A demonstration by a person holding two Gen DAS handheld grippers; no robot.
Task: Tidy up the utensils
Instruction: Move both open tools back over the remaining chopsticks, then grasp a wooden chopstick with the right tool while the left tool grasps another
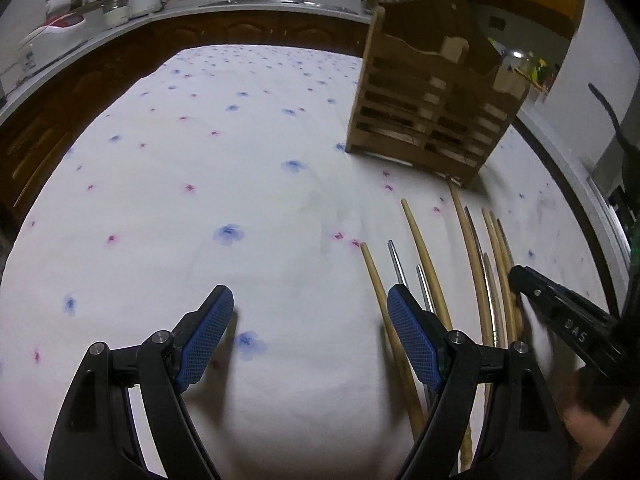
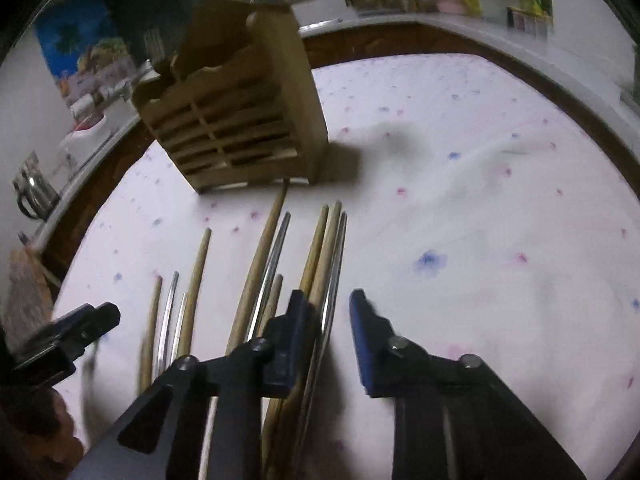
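Several wooden and metal utensil handles [image 1: 424, 256] lie side by side on a white flowered tablecloth [image 1: 240, 184]. They also show in the right wrist view [image 2: 264, 240]. A slatted wooden utensil holder [image 1: 432, 100] stands beyond them; it also shows in the right wrist view [image 2: 240, 108]. My left gripper [image 1: 310, 308] is open and empty, left of the row, its right finger over the leftmost handles. My right gripper [image 2: 330, 304] is open and empty over the row's right end; it also shows in the left wrist view [image 1: 560, 312].
A kitchen counter [image 1: 240, 4] with pots, a rice cooker and a sink runs behind the table. Dark wooden cabinets [image 1: 60, 120] border the table's far and left sides. More counter with containers [image 2: 460, 4] lies at the back right.
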